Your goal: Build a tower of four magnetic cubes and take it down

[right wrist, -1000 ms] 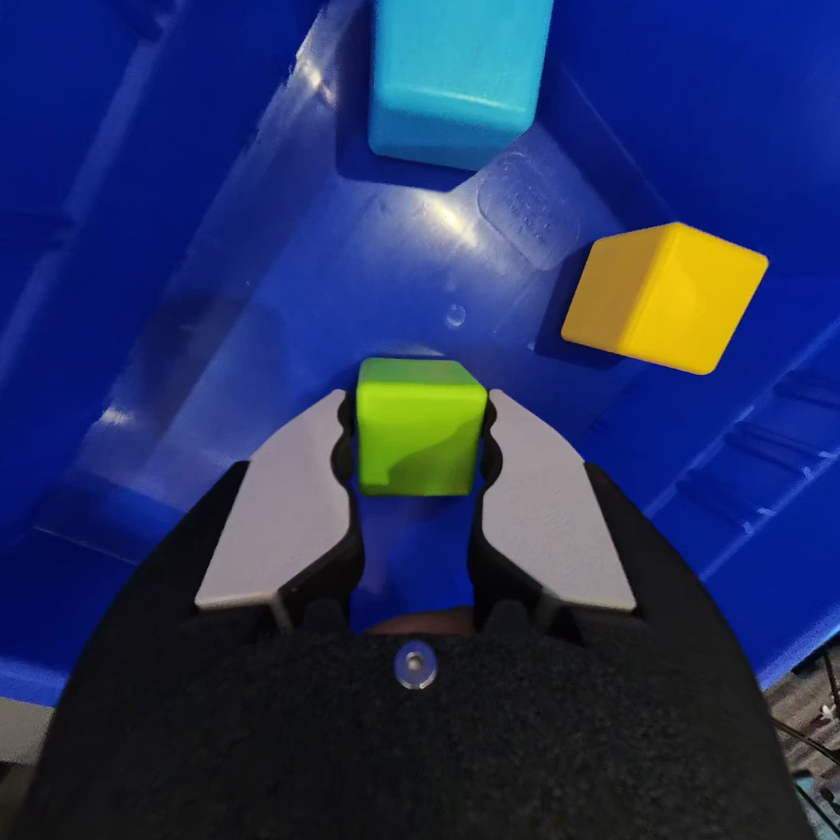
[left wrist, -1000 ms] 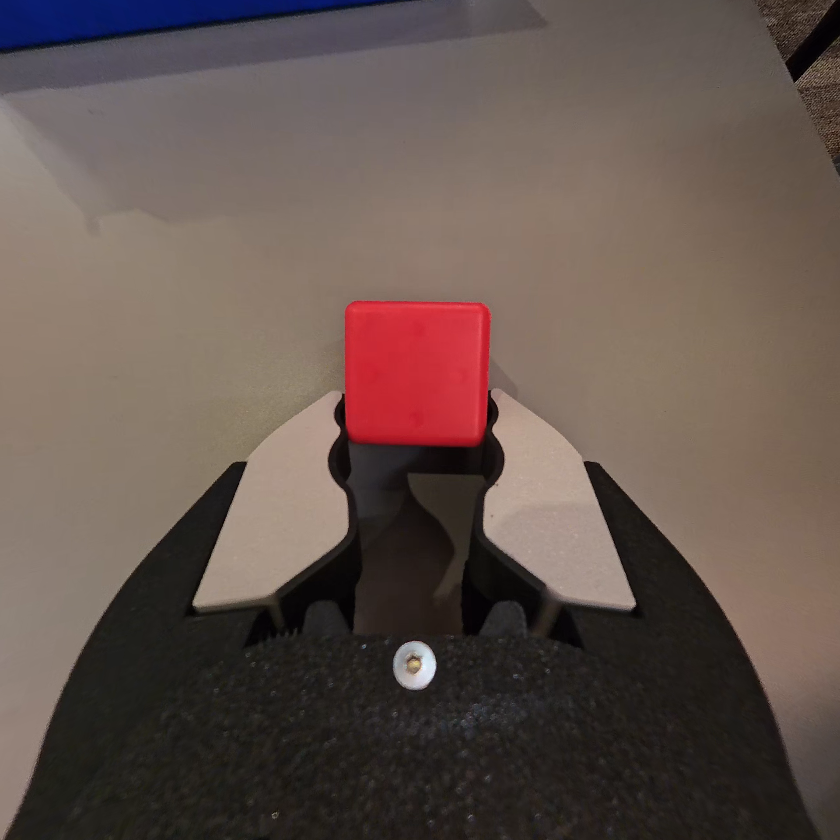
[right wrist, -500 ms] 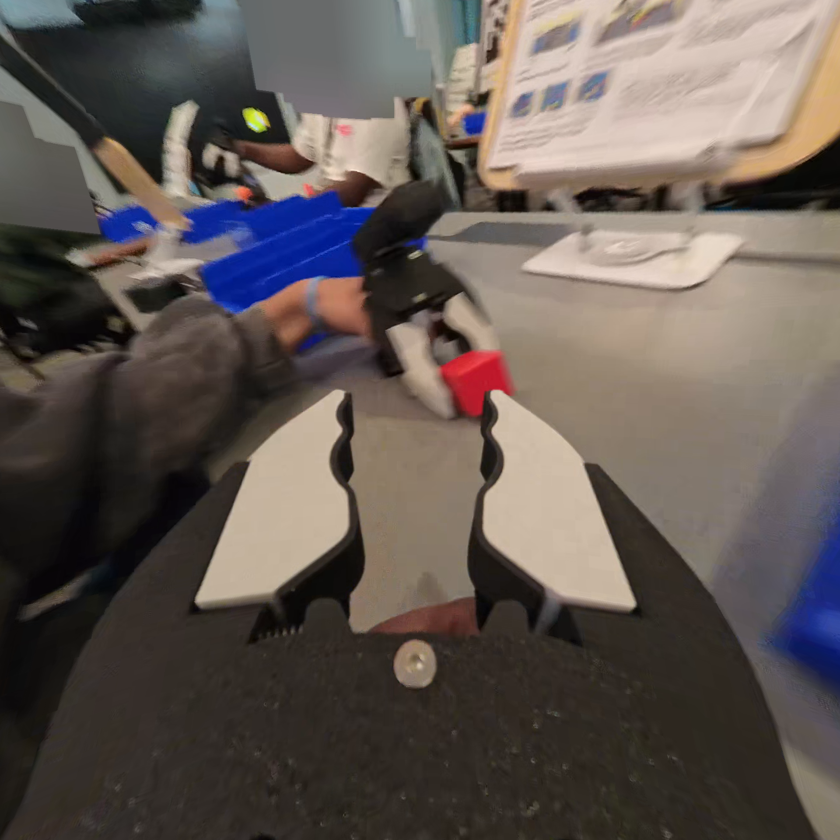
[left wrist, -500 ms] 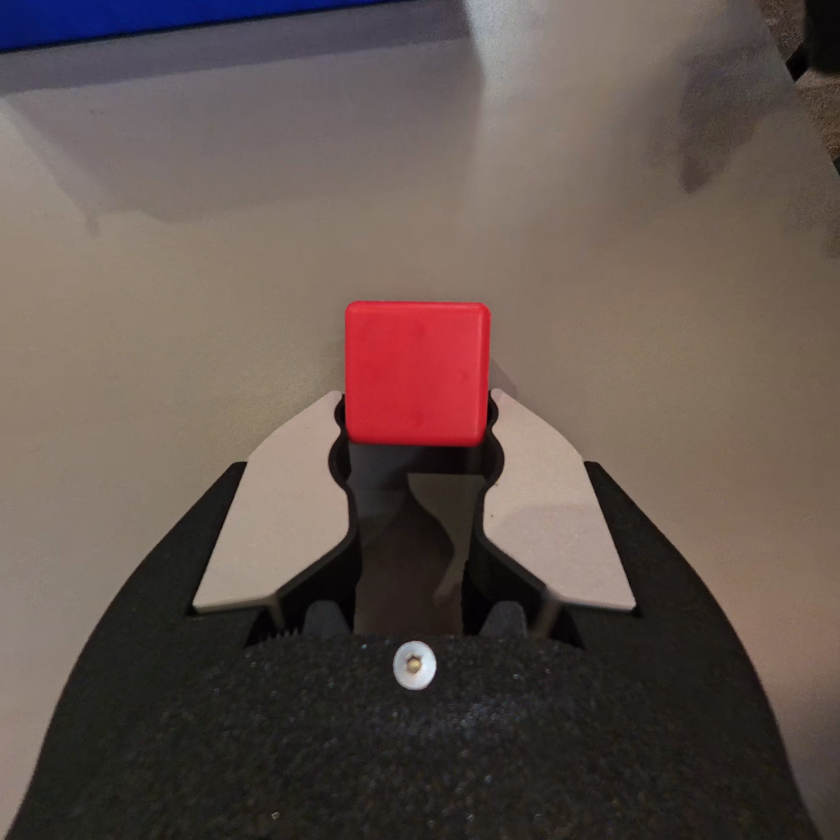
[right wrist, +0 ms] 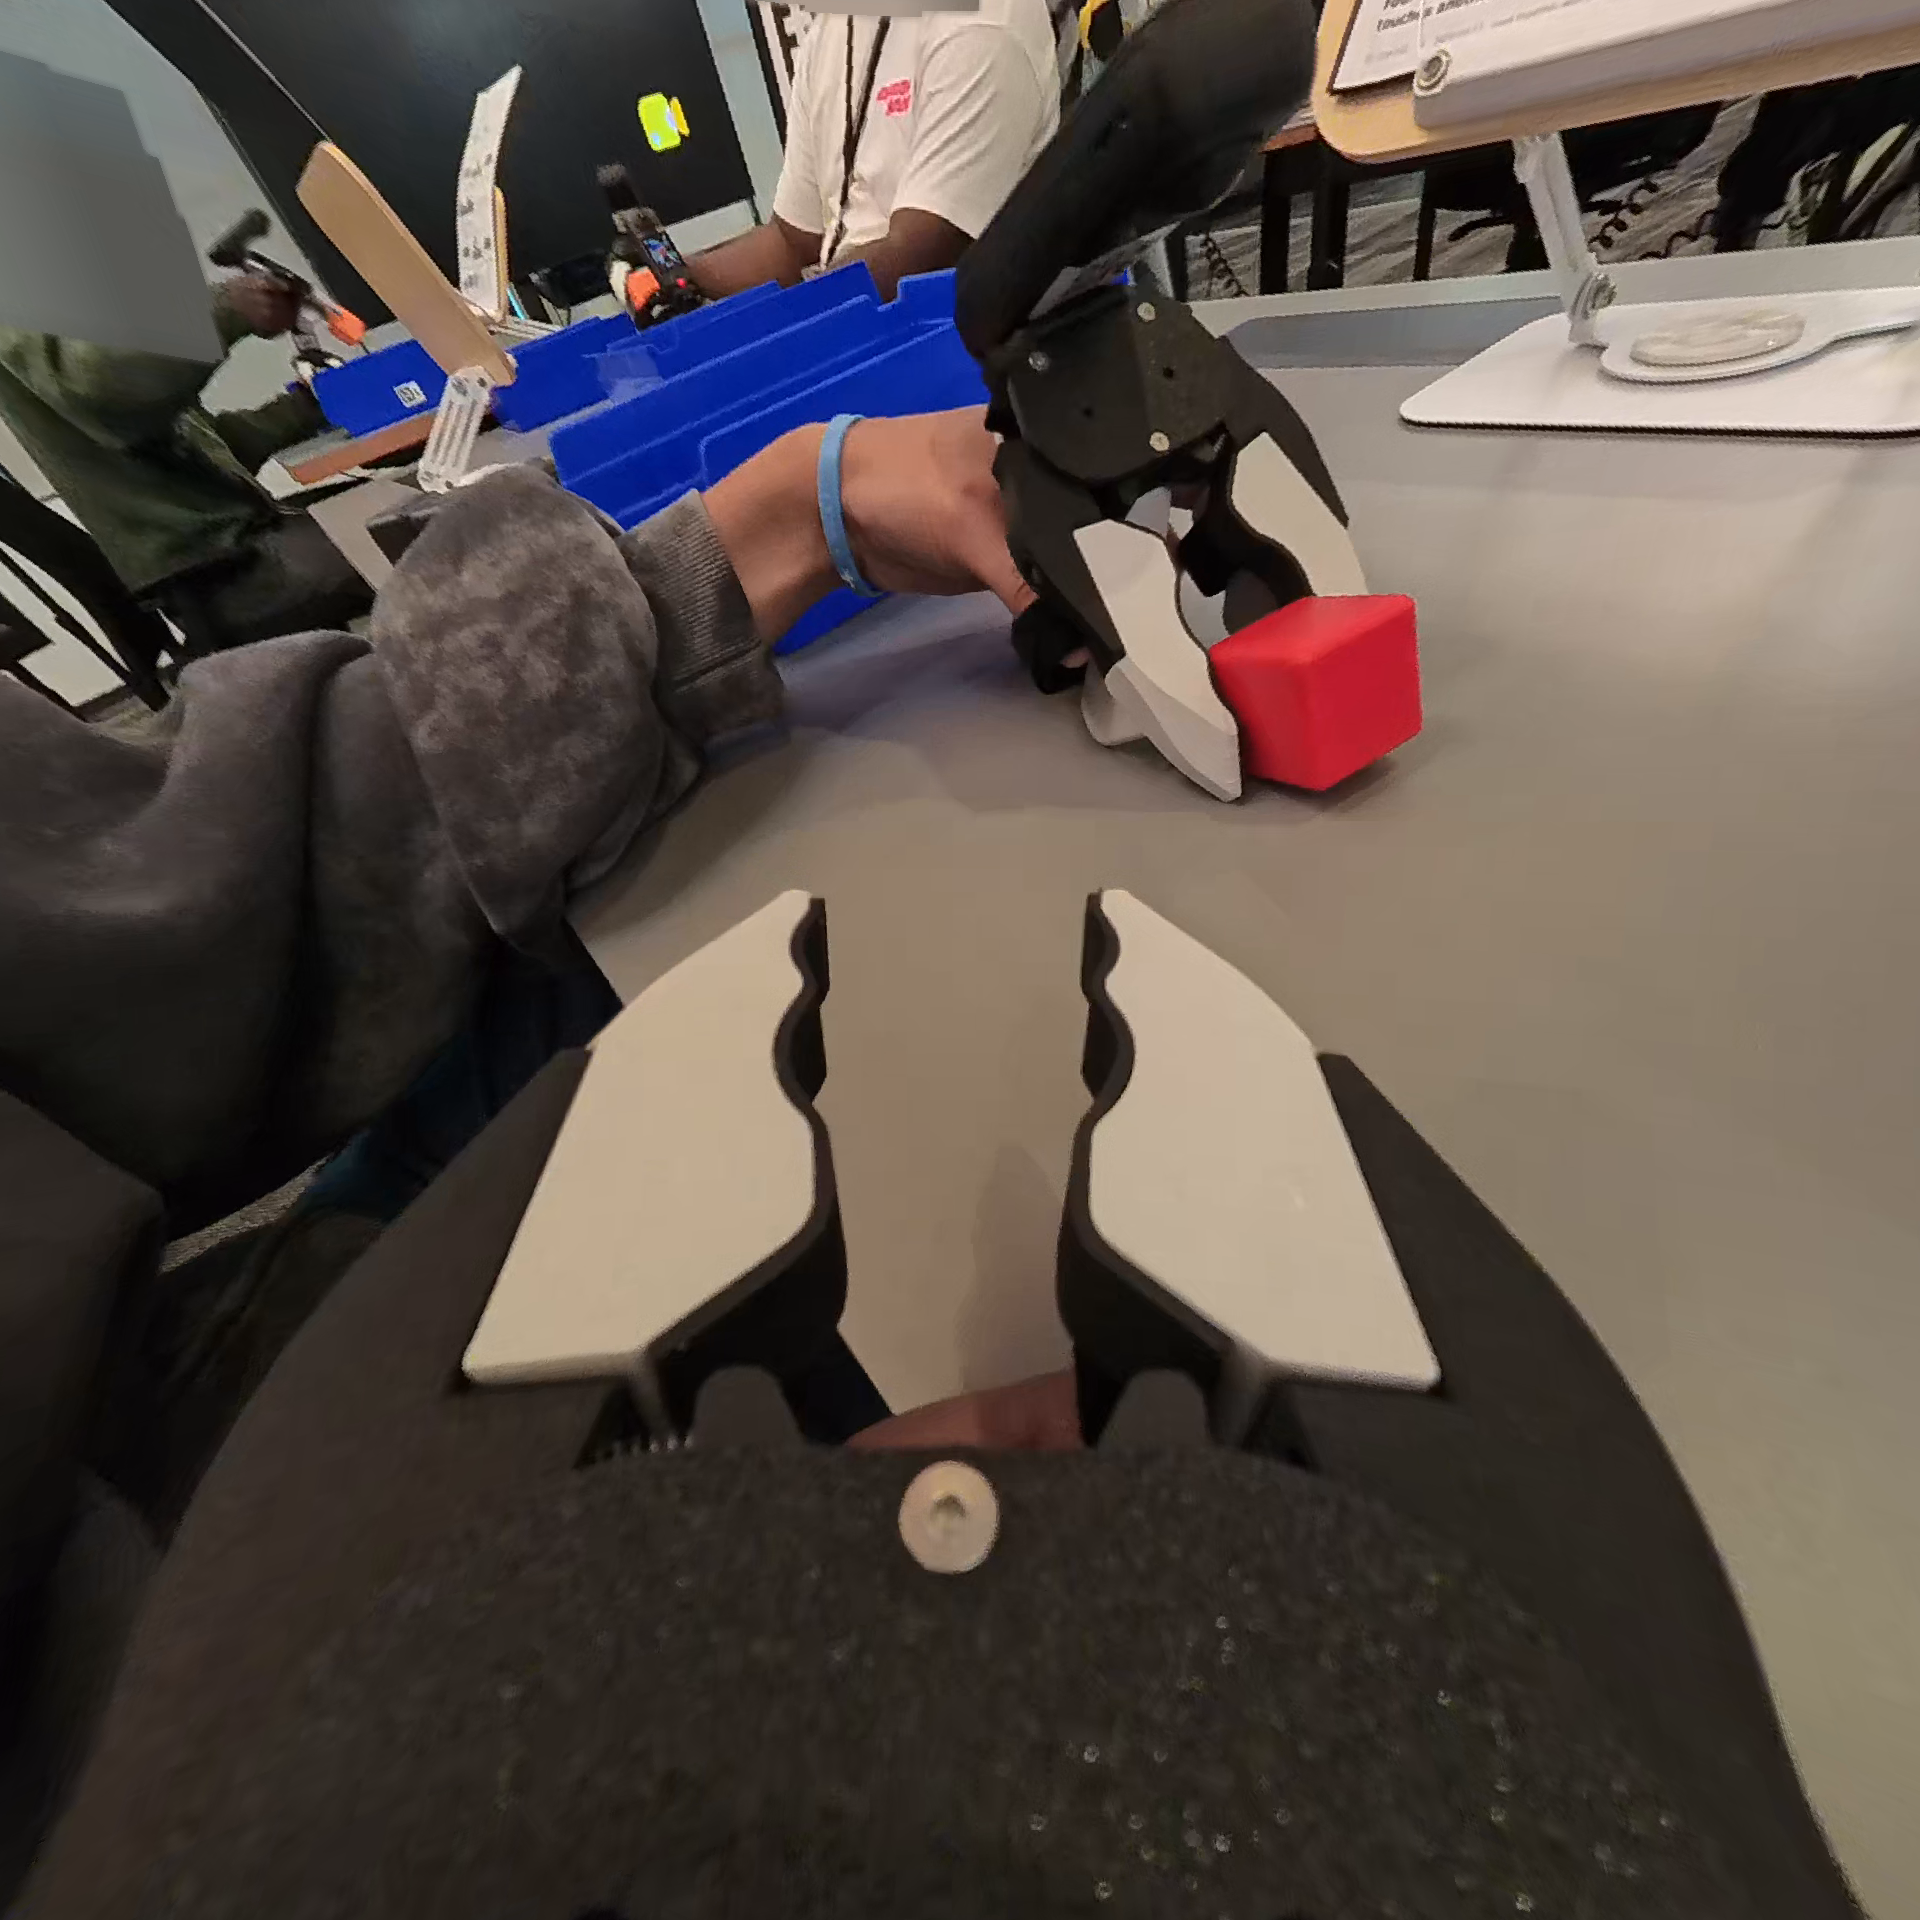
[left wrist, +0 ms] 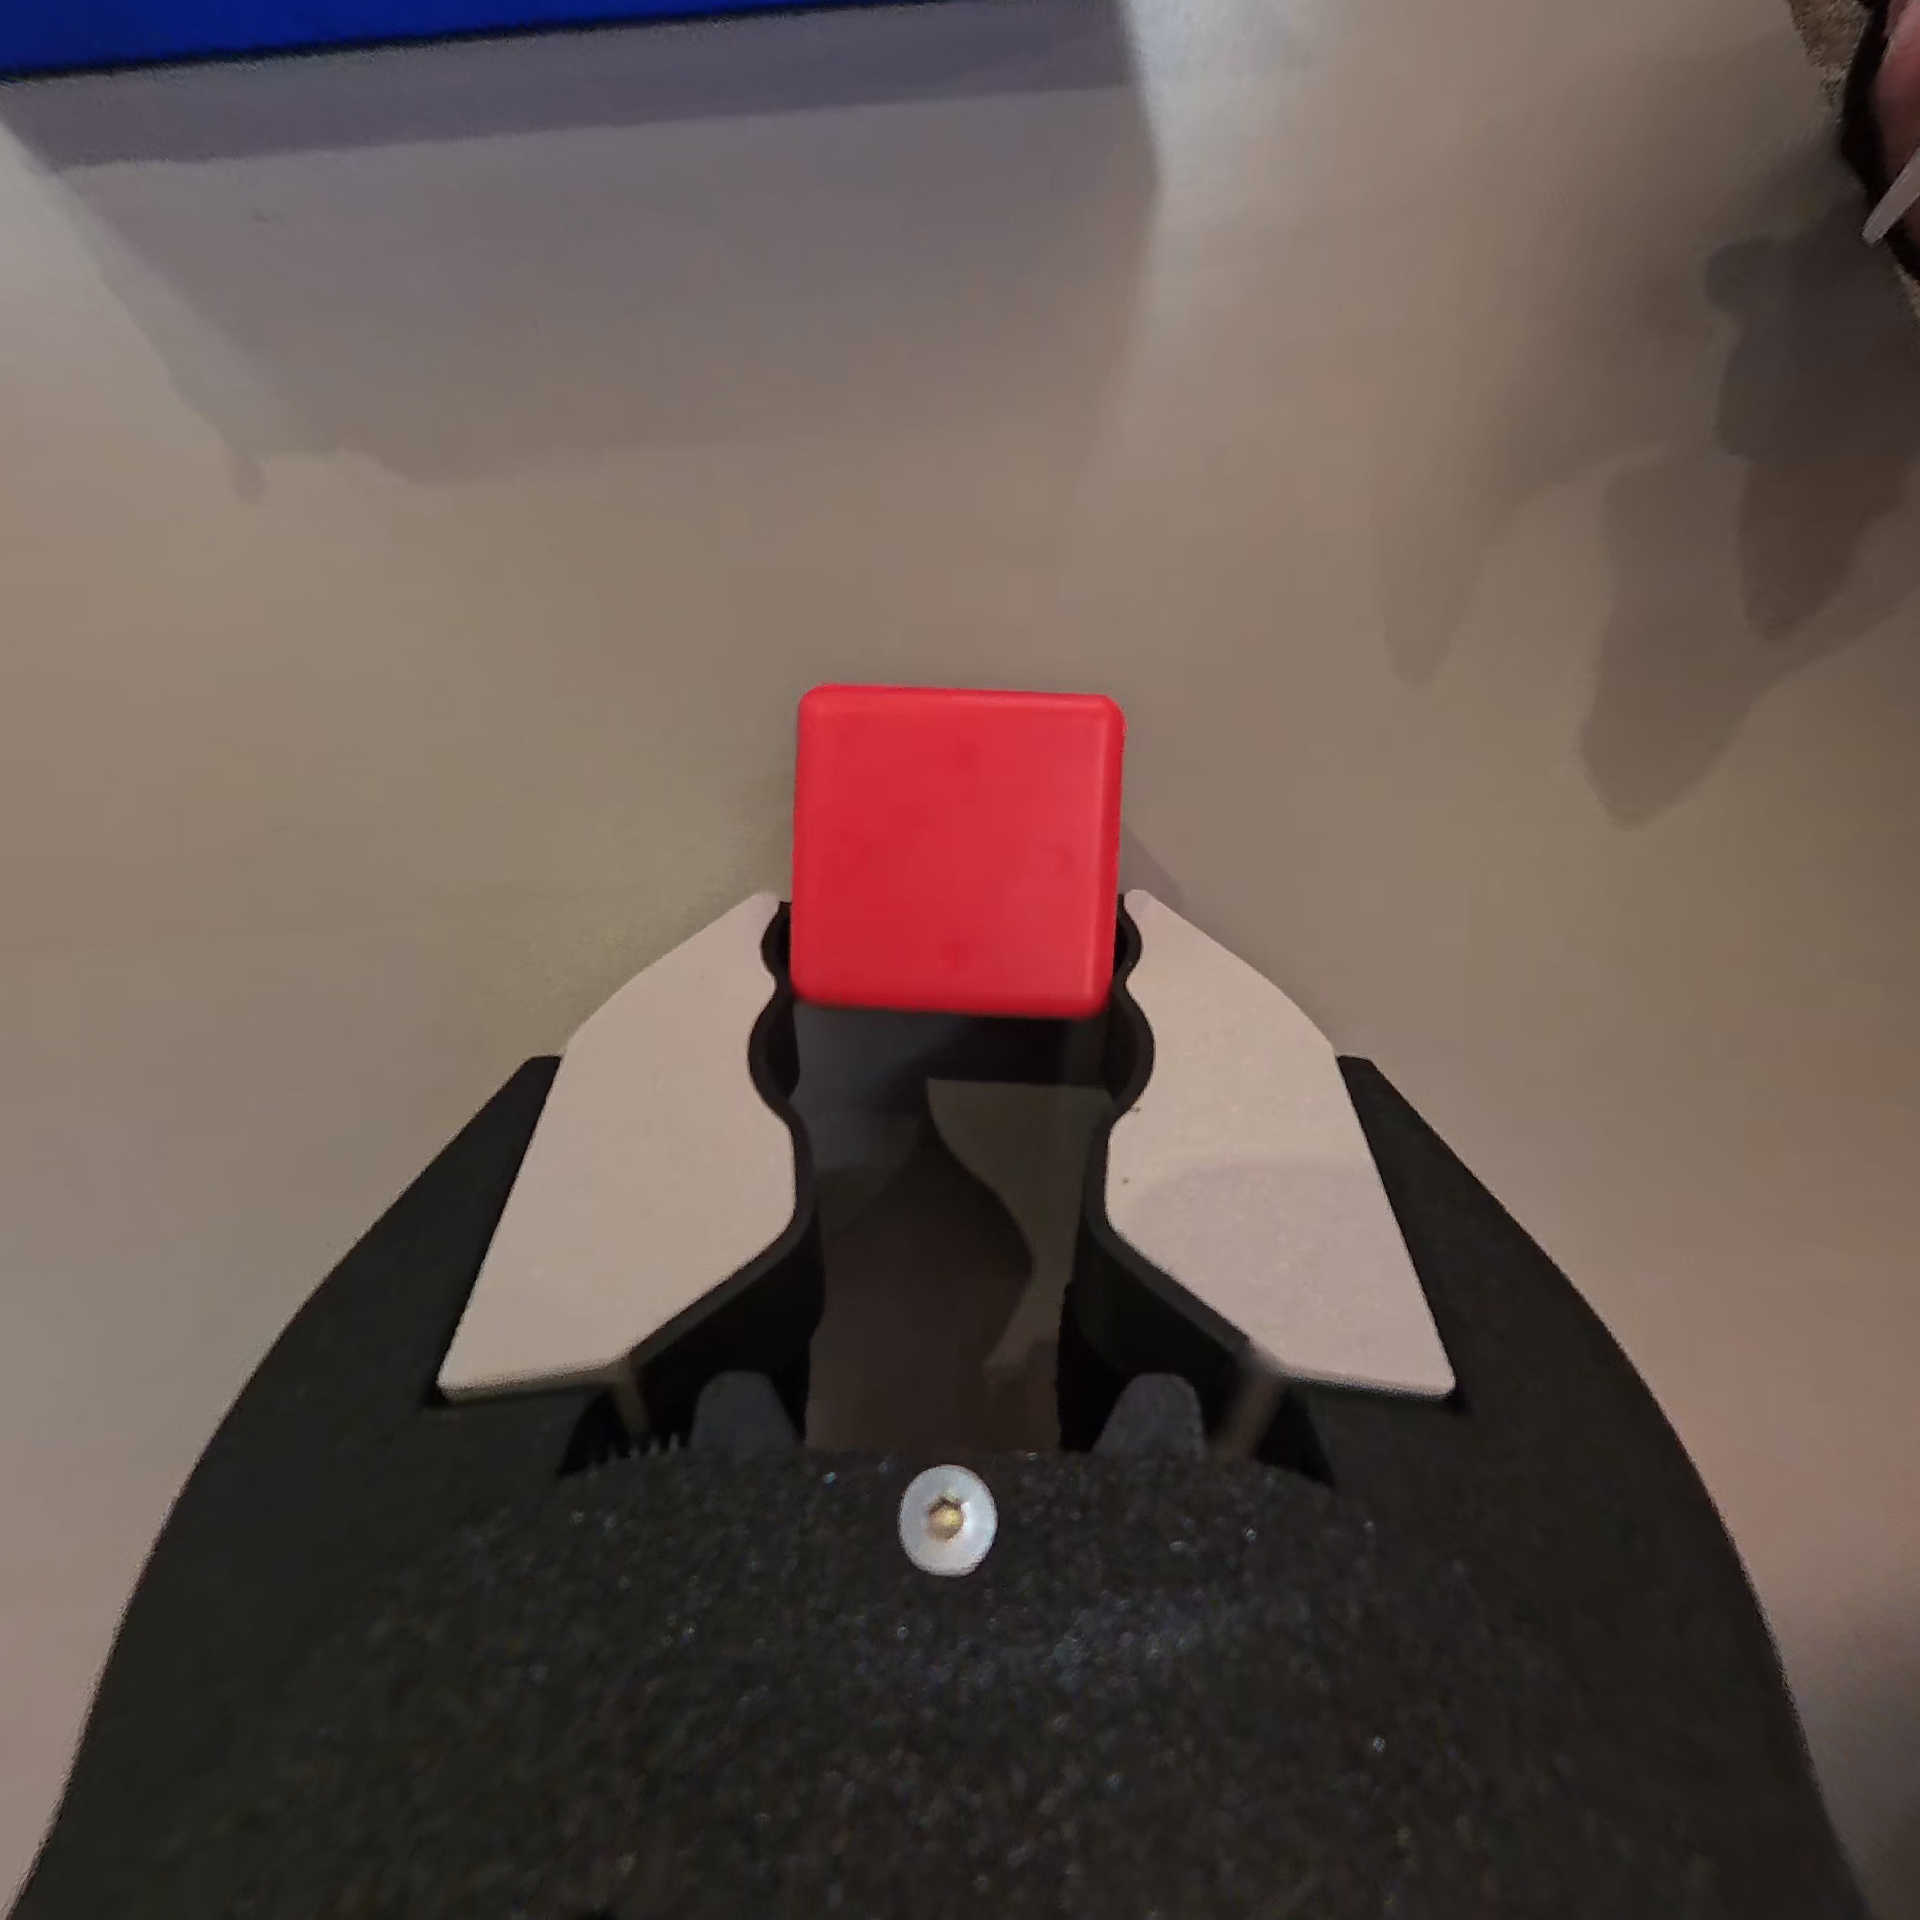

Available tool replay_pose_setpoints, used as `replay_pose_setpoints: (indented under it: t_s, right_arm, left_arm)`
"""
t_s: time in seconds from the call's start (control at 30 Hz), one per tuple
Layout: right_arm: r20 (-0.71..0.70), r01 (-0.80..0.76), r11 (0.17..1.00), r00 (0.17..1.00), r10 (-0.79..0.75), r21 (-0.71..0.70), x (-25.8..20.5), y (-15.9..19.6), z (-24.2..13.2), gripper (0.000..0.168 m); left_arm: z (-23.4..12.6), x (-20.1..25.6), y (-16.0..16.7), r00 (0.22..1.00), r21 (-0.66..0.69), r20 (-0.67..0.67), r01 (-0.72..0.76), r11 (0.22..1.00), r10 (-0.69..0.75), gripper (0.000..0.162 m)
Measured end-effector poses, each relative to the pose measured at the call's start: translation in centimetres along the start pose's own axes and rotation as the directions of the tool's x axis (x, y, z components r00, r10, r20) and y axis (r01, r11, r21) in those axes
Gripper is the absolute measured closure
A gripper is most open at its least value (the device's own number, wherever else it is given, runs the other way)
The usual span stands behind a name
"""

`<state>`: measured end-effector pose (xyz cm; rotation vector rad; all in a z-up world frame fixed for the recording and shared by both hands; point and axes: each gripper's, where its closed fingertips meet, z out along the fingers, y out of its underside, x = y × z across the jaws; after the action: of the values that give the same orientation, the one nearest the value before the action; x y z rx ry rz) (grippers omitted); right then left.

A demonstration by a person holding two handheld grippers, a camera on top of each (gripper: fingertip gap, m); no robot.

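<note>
While the left gripper point(left wrist: 956, 935) clamps the red cube point(left wrist: 956, 847) between its fingertips, the cube seems to rest on the grey table point(right wrist: 1558, 935). Nearer the table's edge, the right gripper point(right wrist: 954, 914) hovers empty, fingers apart.

Your left wrist camera looked steeply down, close over the grey table point(left wrist: 416, 675). Your right wrist camera sat low, facing across that table toward the blue bins point(right wrist: 748, 416). Both caught the red cube point(left wrist: 956, 847).
</note>
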<state>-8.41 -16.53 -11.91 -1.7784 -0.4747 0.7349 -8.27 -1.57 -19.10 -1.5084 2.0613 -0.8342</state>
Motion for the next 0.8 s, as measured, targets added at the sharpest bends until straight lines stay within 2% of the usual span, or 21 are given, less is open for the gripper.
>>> replay_pose_setpoints:
  t_s: [0.13,0.2,0.27,0.3,0.37,0.43,0.5,0.6,0.67,0.73,0.8]
  right_arm:
    - [-0.024,0.018,1.0,1.0,-0.018,0.012,0.2,-0.2,-0.7,0.121]
    - [-0.034,0.011,1.0,0.999,-0.011,0.023,0.5,-0.4,-1.1,0.121]
    - [-0.054,0.012,0.999,0.998,-0.011,0.033,1.0,-0.7,-1.5,0.121]
    - [-0.061,0.017,0.999,0.998,-0.015,0.035,1.1,-0.7,-1.7,0.121]
    - [-0.077,0.034,0.999,0.996,-0.033,0.023,1.6,-0.6,-1.9,0.121]
    - [-0.107,0.055,0.998,0.993,-0.055,-0.001,2.2,-0.3,-2.0,0.118]
    - [-0.108,0.059,0.998,0.992,-0.062,-0.033,2.4,0.1,-2.0,0.116]
    - [-0.157,0.137,0.983,0.975,-0.156,-0.124,3.2,0.3,-1.8,0.115]
    - [-0.159,0.211,0.943,0.953,-0.257,-0.259,3.8,0.3,-1.1,0.109]
    - [-0.109,0.293,0.864,0.924,-0.365,-0.411,4.2,0.0,0.3,0.107]
    - [-0.024,0.381,0.738,0.881,-0.473,-0.558,5.2,-0.6,2.2,0.103]
  left_arm:
    - [-0.3,-0.3,0.0,0.999,0.012,0.047,0.024,1.0,-0.024,0.099]
    - [-1.1,-0.2,0.1,0.993,0.036,0.087,0.082,0.996,-0.085,0.096]
    - [-3.0,-0.2,-0.4,0.967,0.091,0.176,0.168,0.982,-0.182,0.108]
    - [-4.3,0.0,-1.0,0.944,0.148,0.221,0.215,0.965,-0.244,0.108]
    - [-7.2,1.5,-3.2,0.88,0.351,0.245,0.31,0.883,-0.406,0.105]
    - [-10.0,4.3,-5.0,0.82,0.55,0.216,0.346,0.76,-0.53,0.104]
    - [-11.6,8.1,-4.9,0.78,0.648,0.223,0.33,0.687,-0.585,0.103]
    - [-12.2,13.5,-2.2,0.71,0.699,0.313,0.277,0.66,-0.63,0.106]
    - [-12.6,16.0,-1.0,0.674,0.73,0.32,0.273,0.627,-0.666,0.11]
    - [-12.7,17.8,-1.0,0.689,0.744,0.282,0.283,0.606,-0.668,0.113]
    - [-12.6,18.8,-1.4,0.711,0.758,0.239,0.288,0.585,-0.661,0.114]
